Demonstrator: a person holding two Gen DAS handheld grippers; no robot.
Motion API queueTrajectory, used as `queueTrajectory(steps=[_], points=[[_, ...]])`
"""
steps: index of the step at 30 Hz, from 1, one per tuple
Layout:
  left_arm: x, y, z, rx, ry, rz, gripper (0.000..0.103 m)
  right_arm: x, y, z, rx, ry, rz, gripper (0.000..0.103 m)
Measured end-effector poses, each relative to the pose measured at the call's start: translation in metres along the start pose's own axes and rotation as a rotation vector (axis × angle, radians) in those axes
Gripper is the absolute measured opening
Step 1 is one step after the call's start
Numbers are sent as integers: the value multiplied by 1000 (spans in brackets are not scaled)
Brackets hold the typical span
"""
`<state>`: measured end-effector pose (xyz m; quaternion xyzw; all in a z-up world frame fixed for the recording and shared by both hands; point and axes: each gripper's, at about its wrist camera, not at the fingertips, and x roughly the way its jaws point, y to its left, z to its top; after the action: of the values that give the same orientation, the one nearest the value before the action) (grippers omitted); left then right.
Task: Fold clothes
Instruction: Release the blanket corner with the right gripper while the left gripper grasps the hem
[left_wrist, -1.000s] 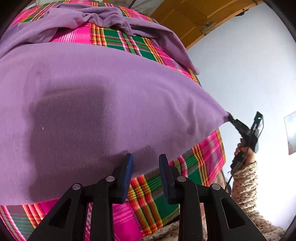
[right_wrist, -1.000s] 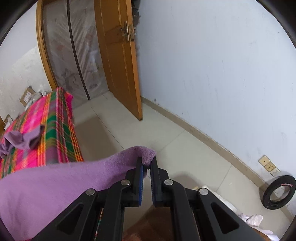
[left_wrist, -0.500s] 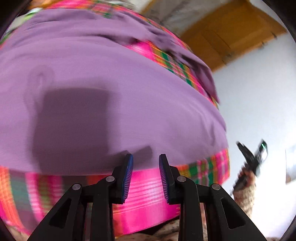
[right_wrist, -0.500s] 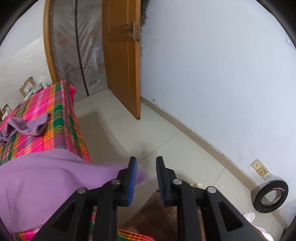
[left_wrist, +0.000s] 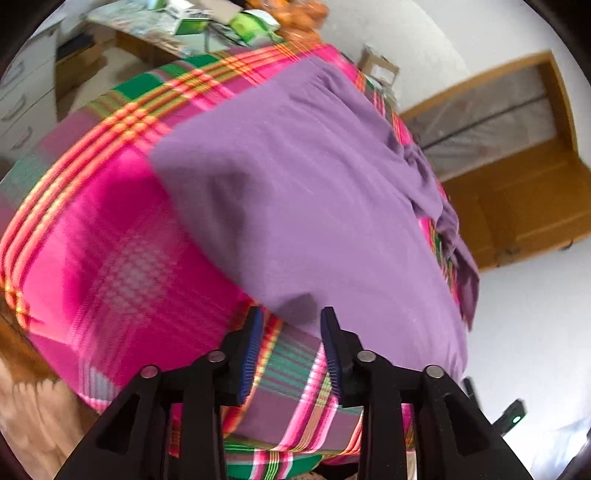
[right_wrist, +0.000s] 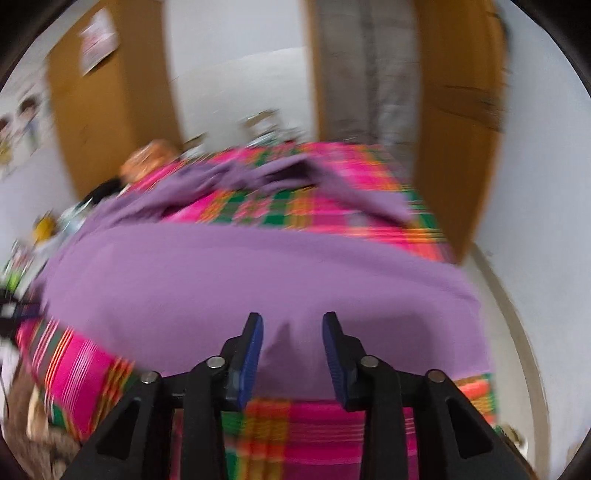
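Note:
A purple garment (left_wrist: 314, 206) lies spread flat on a table under a pink, green and orange plaid cloth (left_wrist: 110, 236). Its sleeves are bunched toward the far end (right_wrist: 258, 173). My left gripper (left_wrist: 291, 332) is open, hovering just over the garment's near edge with nothing between its blue pads. My right gripper (right_wrist: 291, 336) is open too, above the near hem of the same purple garment (right_wrist: 240, 280). The right wrist view is blurred by motion.
A cluttered desk with green packets (left_wrist: 207, 22) stands beyond the table's far end. Wooden doors (left_wrist: 517, 206) and white walls lie to the right. The plaid cloth (right_wrist: 295, 424) hangs over the near table edge. The other gripper's tip (left_wrist: 513, 413) shows at lower right.
My right gripper opened and let go of the garment's corner, then swung round to face the table. The garment now lies flat. My left gripper swung left along the near edge, open throughout.

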<state>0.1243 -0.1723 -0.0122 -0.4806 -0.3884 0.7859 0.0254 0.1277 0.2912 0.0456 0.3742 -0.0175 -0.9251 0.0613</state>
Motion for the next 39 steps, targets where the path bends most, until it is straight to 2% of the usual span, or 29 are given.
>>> queueTrajectory(steps=[3,7,12,16,21,22,24,27,28,29,30,33,39], points=[[-8,13,4,-47,-32,-3,39,8,28,-10,-94,33,55,39],[-10,23,13,-102,-47,-33,39,7,62,-23,-235,49,83,45],[-11,31,23,-137,-64,-59,40,16,91,-29,-363,78,108,47],[-10,35,30,-169,-78,-75,40,25,99,-28,-382,57,80,51],[-11,43,40,-205,-83,-98,40,37,103,-17,-346,64,63,51],[-10,46,42,-221,-85,-108,40,37,104,-16,-341,65,60,50],[-9,49,46,-254,-89,-127,40,38,108,-15,-332,68,62,40],[-6,50,48,-260,-98,-136,35,39,118,-15,-340,72,54,18],[-6,51,48,-260,-102,-134,29,40,121,-15,-344,73,47,11],[-5,52,48,-262,-100,-121,15,39,124,-16,-348,73,33,9],[-5,55,49,-266,-95,-120,6,39,127,-16,-349,74,21,8],[-6,61,51,-262,-89,-140,5,35,126,-15,-315,79,17,4],[-27,69,52,-241,-119,-181,3,15,125,-12,-242,67,50,3]])
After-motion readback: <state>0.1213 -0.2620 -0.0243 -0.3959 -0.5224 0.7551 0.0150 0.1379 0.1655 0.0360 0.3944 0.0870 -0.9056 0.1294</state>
